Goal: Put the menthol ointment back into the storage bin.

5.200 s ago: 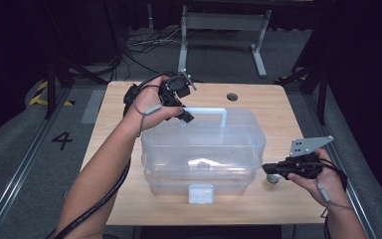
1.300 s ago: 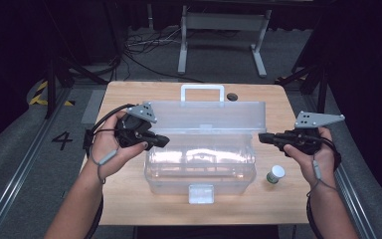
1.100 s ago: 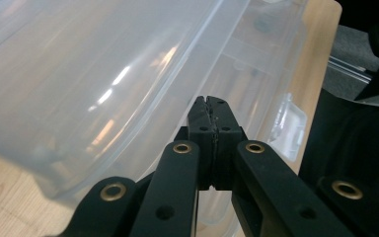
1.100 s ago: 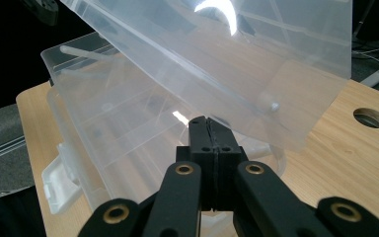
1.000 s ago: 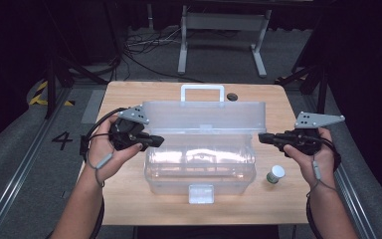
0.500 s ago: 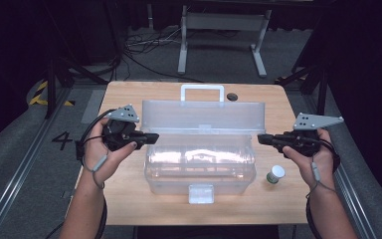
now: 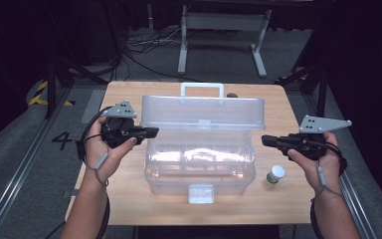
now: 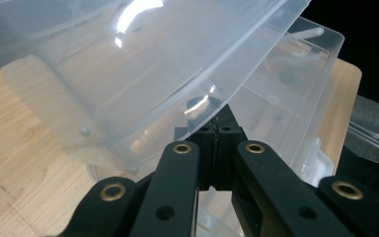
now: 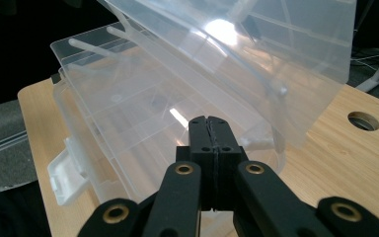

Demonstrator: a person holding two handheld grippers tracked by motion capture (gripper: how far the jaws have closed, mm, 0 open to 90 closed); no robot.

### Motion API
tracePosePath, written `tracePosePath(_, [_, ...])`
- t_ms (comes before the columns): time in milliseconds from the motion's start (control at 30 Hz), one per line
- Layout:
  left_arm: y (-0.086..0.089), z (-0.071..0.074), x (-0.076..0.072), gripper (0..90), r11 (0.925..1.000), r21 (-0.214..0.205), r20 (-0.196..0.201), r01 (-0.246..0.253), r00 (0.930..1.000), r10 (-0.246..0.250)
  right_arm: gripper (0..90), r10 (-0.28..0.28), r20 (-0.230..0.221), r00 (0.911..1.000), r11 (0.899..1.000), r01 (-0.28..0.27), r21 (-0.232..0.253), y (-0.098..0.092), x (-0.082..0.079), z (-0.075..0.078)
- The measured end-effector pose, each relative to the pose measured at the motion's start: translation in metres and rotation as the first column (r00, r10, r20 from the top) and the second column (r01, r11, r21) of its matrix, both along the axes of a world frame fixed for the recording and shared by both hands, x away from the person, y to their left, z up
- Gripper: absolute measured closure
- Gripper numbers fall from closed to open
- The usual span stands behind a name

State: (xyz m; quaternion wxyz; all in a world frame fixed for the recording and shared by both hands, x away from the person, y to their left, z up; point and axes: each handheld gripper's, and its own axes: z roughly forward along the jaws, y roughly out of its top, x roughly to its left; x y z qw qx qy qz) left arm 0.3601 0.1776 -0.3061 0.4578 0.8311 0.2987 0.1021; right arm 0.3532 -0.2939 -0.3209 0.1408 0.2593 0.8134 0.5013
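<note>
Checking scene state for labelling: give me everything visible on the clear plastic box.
The clear plastic box sits mid-table on the wooden table, translucent and oblong. Its hinged lid stands open, tilted back, with a white carry handle at its far edge. A white latch hangs on the near front wall. The interior looks to have dividers; contents cannot be told. The shut left gripper reaches the lid's left end, contact unclear; the shut right gripper stays just clear on the right.
</note>
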Motion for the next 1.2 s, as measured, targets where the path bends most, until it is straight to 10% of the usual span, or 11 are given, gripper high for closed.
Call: tracePosePath(1200, [0.0,0.003,0.007,90.0,0.9977,-0.058,0.024,-0.034,0.9991,0.036,51.0,-0.207,0.168,0.9639,0.978,0.204,0.037,0.019,0.022,0.005])
